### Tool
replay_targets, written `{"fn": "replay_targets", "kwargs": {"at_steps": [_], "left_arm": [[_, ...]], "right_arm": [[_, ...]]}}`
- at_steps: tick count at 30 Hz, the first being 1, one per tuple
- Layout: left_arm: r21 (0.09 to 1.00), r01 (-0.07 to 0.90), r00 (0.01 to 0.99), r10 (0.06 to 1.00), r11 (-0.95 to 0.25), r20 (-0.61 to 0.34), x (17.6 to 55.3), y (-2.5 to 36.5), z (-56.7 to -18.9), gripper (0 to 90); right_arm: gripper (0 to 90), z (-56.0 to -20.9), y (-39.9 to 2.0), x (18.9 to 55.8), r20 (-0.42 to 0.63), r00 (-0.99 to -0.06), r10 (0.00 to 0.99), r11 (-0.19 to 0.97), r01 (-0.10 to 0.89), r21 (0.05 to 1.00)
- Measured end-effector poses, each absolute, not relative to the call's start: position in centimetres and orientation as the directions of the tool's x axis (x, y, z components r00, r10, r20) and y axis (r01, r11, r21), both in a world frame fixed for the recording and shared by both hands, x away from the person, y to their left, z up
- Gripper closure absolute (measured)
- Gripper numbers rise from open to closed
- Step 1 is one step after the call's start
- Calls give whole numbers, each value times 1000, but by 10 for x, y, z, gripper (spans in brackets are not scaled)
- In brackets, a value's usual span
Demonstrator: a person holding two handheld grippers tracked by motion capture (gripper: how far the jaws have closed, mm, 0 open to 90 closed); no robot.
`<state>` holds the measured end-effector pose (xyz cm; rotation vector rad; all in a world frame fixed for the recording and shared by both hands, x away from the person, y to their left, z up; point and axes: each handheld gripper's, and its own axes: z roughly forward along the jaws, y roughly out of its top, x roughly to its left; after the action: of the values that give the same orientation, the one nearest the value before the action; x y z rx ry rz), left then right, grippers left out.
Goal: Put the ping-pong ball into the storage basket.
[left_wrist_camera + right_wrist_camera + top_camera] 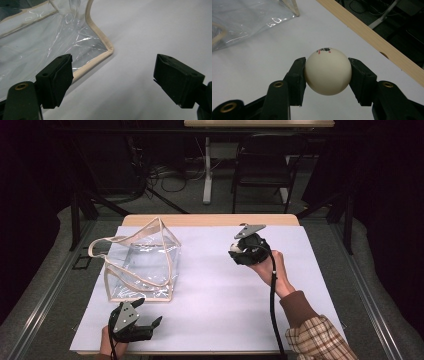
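Now | right tongs (327,75) clamp white ball (327,71) | clear bag (142,262) nearby

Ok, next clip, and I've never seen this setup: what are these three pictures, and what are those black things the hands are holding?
A person holds a two-jaw claw in each hand; no robot arm. The high view looks down on the table. The other two come from cameras riding on each claw. The left claw stands open beside a corner of the clear plastic bag with beige trim, touching nothing. The right claw is shut on a white ball with small printed marks, held above the white surface.
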<state>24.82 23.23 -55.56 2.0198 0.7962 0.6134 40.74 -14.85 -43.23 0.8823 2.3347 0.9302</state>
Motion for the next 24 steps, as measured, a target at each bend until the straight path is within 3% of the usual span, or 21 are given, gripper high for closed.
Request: {"fn": "replay_targets", "kwargs": {"at_steps": [24], "left_arm": [[851, 298, 675, 725, -433, 133, 247, 233, -555, 163]], "right_arm": [[504, -420, -144, 405, -202, -686, 699, 571, 365, 736]]}}
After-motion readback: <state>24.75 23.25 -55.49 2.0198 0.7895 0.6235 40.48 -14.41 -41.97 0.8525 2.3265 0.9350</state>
